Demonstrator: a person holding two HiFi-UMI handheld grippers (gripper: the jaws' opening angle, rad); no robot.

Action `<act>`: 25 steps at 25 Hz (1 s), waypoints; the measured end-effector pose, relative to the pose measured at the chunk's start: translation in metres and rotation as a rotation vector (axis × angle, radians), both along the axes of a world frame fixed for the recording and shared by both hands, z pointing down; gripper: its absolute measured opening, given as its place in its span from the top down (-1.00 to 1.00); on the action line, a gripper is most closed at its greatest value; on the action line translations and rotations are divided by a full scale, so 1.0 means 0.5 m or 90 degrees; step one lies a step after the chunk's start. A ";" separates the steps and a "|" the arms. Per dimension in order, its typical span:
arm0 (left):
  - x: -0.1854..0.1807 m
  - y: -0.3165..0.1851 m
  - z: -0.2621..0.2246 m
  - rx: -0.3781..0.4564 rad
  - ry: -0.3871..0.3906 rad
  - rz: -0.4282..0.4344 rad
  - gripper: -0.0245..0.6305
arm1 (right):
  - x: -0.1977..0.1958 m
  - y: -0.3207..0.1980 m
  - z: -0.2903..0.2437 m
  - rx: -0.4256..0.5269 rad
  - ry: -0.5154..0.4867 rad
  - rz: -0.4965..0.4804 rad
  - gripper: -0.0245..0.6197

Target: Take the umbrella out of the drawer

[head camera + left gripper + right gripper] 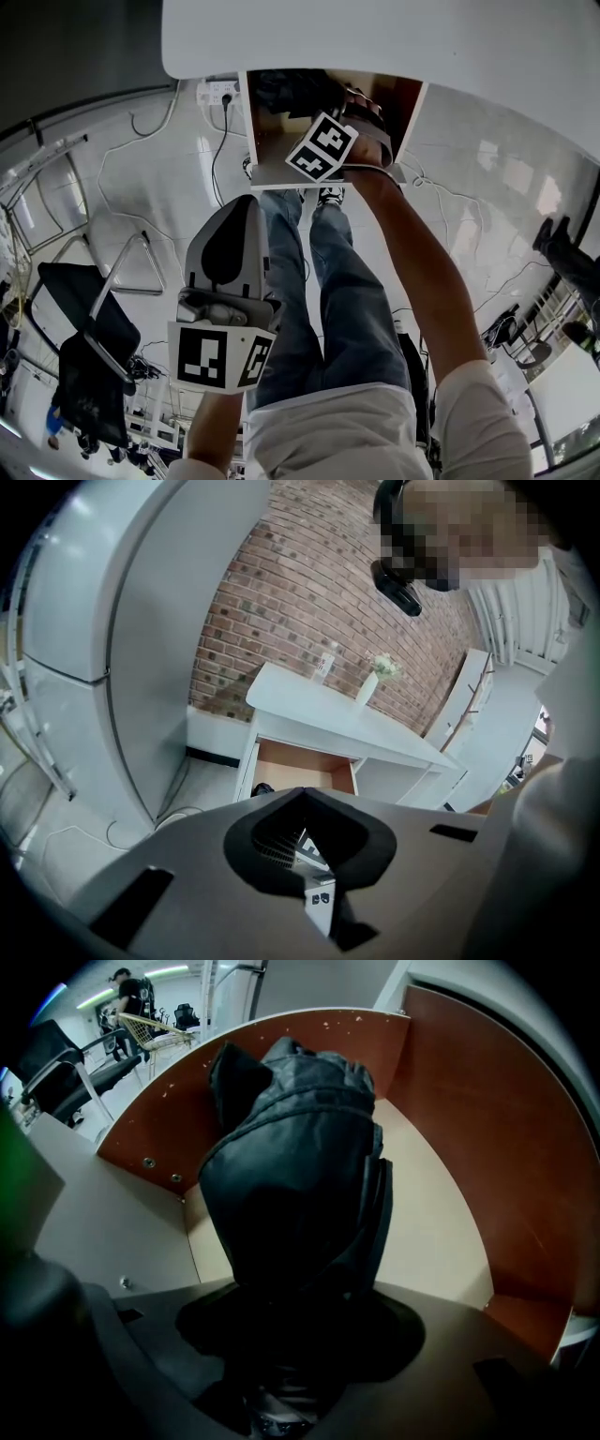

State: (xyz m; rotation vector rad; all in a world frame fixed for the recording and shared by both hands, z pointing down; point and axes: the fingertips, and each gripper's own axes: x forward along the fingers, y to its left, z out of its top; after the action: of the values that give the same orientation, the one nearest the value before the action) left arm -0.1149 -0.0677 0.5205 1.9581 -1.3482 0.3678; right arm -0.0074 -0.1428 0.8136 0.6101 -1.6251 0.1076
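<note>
The black folded umbrella [291, 1185] fills the middle of the right gripper view, its lower end sunk between the jaws of my right gripper [286, 1354], which is shut on it. It stands up from the pale floor of the open drawer [469, 1138], whose inner walls are red-brown. In the head view the drawer [281, 174] sticks out from under the white desk [375, 37], and the right gripper's marker cube [322, 147] sits inside it with the dark umbrella [286, 94] beyond. My left gripper [239, 211] hangs low, away from the drawer, shut and empty.
My jeans-clad legs [319, 281] stand right before the drawer. A black chair [89, 366] is at the left; a power strip [217, 91] and cables lie on the floor by the desk. The left gripper view shows the desk [319, 705], a vase [370, 688] and a brick wall [309, 583].
</note>
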 end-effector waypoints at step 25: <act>0.000 0.019 -0.031 0.016 -0.018 -0.012 0.87 | -0.004 0.009 -0.046 -0.035 -0.072 0.028 0.18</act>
State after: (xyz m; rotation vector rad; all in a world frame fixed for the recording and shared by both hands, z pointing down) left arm -0.1151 -0.0582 0.5051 1.9667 -1.3938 0.3727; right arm -0.0096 -0.1381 0.7907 0.6066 -1.7118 0.2214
